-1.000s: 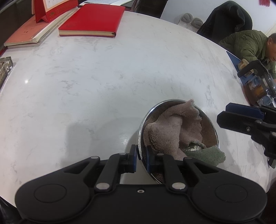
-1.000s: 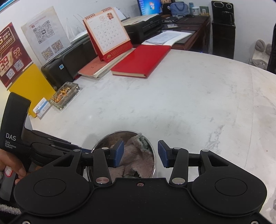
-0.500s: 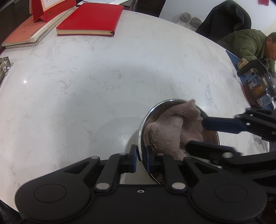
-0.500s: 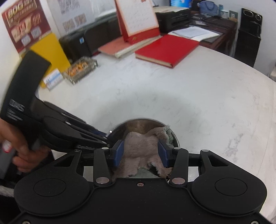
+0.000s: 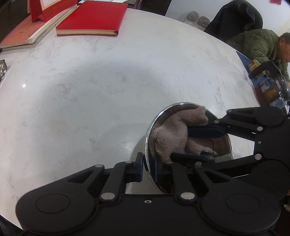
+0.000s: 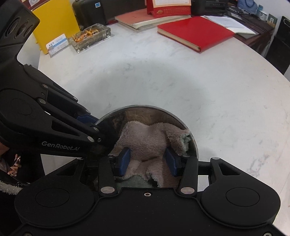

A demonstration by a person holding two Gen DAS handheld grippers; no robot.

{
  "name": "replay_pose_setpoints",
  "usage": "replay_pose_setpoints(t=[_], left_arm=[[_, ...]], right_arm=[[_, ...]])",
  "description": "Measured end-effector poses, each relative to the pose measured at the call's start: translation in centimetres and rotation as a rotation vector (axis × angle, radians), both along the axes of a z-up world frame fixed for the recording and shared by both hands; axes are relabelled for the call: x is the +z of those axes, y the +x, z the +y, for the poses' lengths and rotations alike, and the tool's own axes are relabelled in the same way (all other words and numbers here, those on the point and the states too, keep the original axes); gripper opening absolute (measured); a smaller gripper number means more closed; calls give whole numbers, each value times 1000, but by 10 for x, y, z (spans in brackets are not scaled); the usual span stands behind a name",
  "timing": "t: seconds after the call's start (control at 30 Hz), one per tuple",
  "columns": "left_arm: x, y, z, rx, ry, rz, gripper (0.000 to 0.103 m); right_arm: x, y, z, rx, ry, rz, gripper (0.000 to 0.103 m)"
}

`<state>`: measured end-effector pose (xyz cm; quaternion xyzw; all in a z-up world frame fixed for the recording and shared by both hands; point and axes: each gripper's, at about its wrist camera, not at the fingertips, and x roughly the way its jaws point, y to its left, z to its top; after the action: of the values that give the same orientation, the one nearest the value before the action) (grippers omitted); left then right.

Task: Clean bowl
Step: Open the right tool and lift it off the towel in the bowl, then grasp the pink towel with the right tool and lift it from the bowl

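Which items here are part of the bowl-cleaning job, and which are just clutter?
In the job:
- steel bowl, left gripper shut on its rim
- pink-brown cloth, right gripper jaws closing on it

Lying about:
- red notebook
- desk calendar
- glass ashtray
- glass teapot

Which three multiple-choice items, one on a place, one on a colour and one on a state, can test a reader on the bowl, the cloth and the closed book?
1. Where is the cloth?
A. inside the bowl
B. on the closed book
C. hanging off the table edge

2. What colour is the closed book's cover?
A. blue
B. red
C. green

3. What does the left gripper do?
A. stands wide open above the table
B. holds the cloth
C. is shut on the bowl's rim

Answers: 1 A, the cloth lies within the steel rim, between the right gripper jaws; 2 B, the cover is bright red; 3 C, its jaws stand one on each side of the rim.
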<state>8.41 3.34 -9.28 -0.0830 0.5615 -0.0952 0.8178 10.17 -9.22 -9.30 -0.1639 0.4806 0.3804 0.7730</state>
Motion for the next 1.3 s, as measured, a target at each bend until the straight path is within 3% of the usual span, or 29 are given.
replay_pose_setpoints(t=[0.07,0.33,0.5,0.67,0.83,1.0,1.2,1.3], left_arm=[[0,0,1,1,-3,1,11],[-2,2,2,-6,-8,5,11],[-3,4,1,-9,-5,9,11],[-3,3,1,-20,-2,6,11],[-2,3,0,-33,-2,8,12],[-3,5,1,-42,-6,13,12],[-5,8,1,-39,-12,23,12],[-6,9,0,-33,-17,27,12]], right_arm=[[1,4,-4,-11,26,36,15],[30,2,-19,-59,89,-33,4],[56,-1,-27,-73,122,-91,4],[47,3,-22,-80,110,-55,22],[28,2,-3,45,32,-114,35],[20,9,4,180,-7,-131,35],[1,26,8,249,-10,-42,35],[-2,28,5,229,0,-12,23]])
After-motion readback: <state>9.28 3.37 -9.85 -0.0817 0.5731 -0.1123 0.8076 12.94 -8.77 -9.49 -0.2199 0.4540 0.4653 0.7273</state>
